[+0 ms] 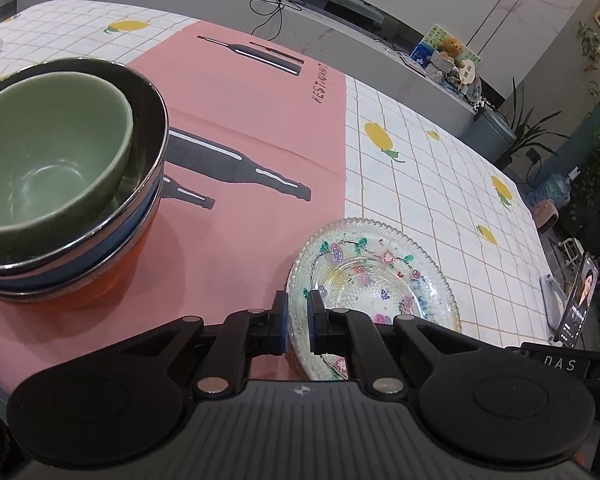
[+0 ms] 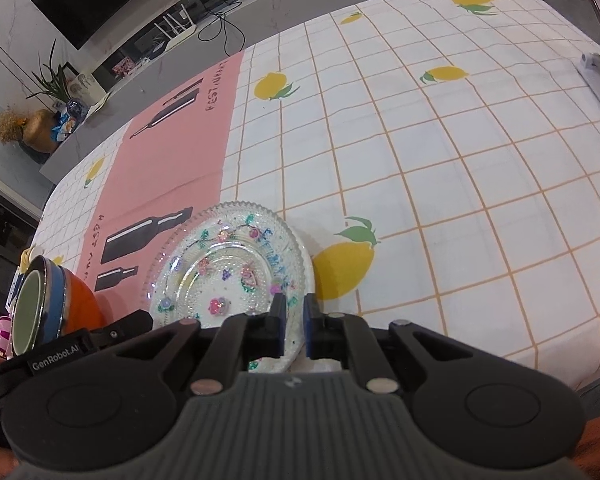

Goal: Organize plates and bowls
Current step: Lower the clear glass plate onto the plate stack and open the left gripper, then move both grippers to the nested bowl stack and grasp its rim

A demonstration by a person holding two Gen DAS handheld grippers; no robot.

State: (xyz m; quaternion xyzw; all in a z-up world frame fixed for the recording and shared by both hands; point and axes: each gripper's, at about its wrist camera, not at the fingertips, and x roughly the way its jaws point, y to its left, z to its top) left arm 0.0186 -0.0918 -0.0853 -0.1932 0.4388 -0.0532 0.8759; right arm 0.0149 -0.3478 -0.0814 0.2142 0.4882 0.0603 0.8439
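The bench (image 1: pixel 440 168) is covered with a white checked cloth printed with lemons, and a pink mat (image 1: pixel 244 128) with black bottle shapes lies across its left part. On the mat stands a stack of bowls (image 1: pixel 68 200): an orange one at the bottom, a blue one above it, a dark shiny-rimmed one next, and a green bowl (image 1: pixel 48 152) nested on top, tilted slightly. Well apart from the stack, to its right, a clear glass plate (image 1: pixel 380 272) painted with small flowers lies flat, straddling the edge between mat and checked cloth. The left gripper (image 1: pixel 298 322) has its jaws clenched on the near left rim of the plate. The right gripper (image 2: pixel 295 330) has its jaws clenched on the near right rim of the same plate. A phone (image 1: pixel 580 300) stands propped at the bench's far right edge.
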